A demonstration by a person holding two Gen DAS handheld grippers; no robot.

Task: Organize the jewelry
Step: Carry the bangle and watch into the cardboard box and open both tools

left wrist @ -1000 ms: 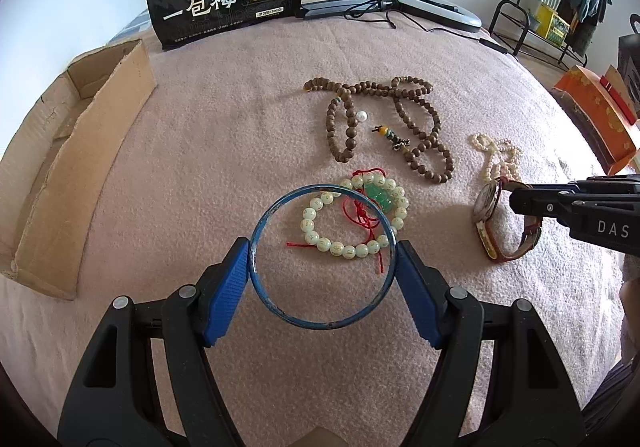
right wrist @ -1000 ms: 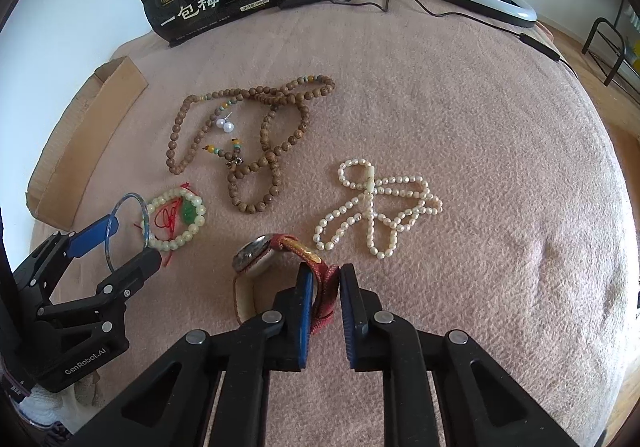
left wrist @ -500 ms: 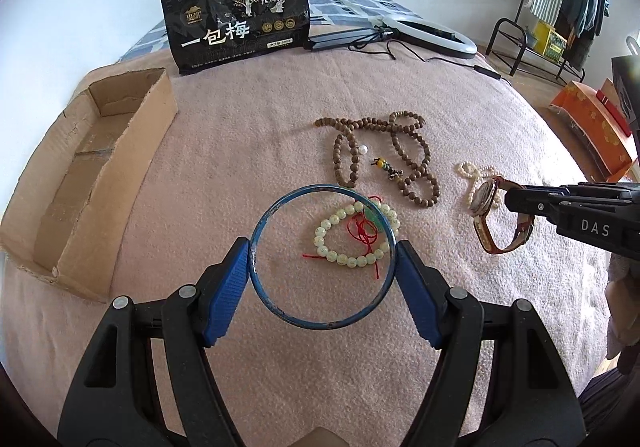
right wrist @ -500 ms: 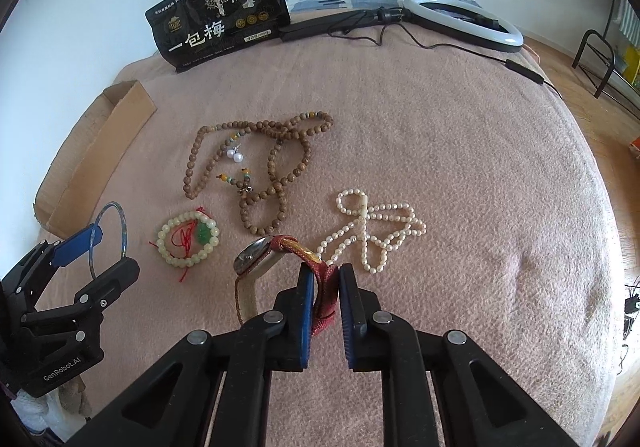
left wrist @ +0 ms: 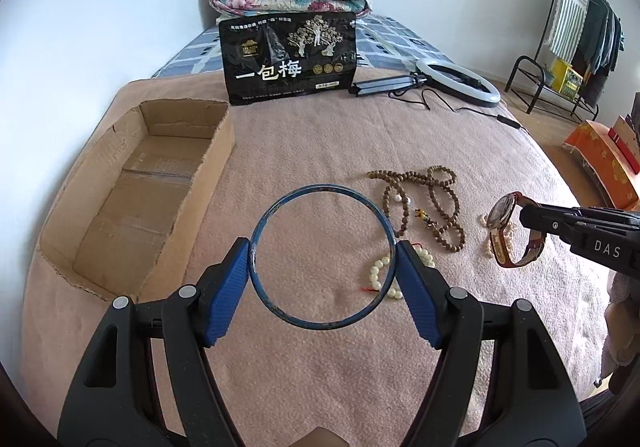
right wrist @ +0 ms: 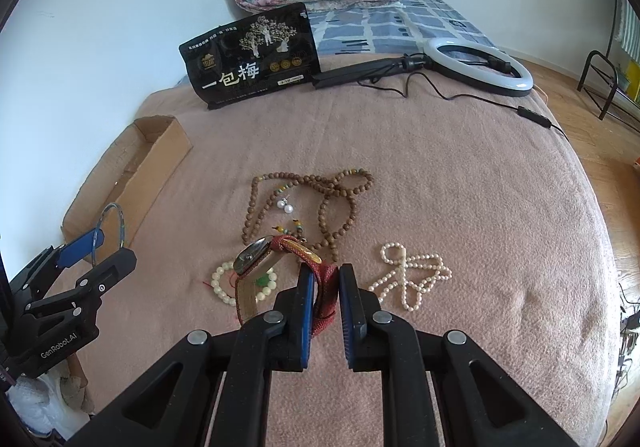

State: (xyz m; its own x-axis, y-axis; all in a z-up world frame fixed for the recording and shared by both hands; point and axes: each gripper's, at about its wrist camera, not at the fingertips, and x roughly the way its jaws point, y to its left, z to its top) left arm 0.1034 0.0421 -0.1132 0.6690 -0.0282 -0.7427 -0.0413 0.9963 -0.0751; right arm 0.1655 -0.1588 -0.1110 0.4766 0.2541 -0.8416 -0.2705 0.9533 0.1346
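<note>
Left gripper clamps the bangle by its rim; right gripper pinches the watch strap. Both hang above the blanket, box at ten o'clock. The round bangle could squirt free; the watch might swing and slip.

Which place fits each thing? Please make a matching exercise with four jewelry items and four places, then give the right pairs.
Things:
1. blue bangle
2. watch
3. pearl necklace
4. cardboard box

Places or states:
A. lying loose on the pink blanket
B. held by its red strap in the right gripper
C. open, with nothing seen inside
D. clamped across the left gripper

Pairs: 1-D, 2-B, 3-A, 4-C
</note>
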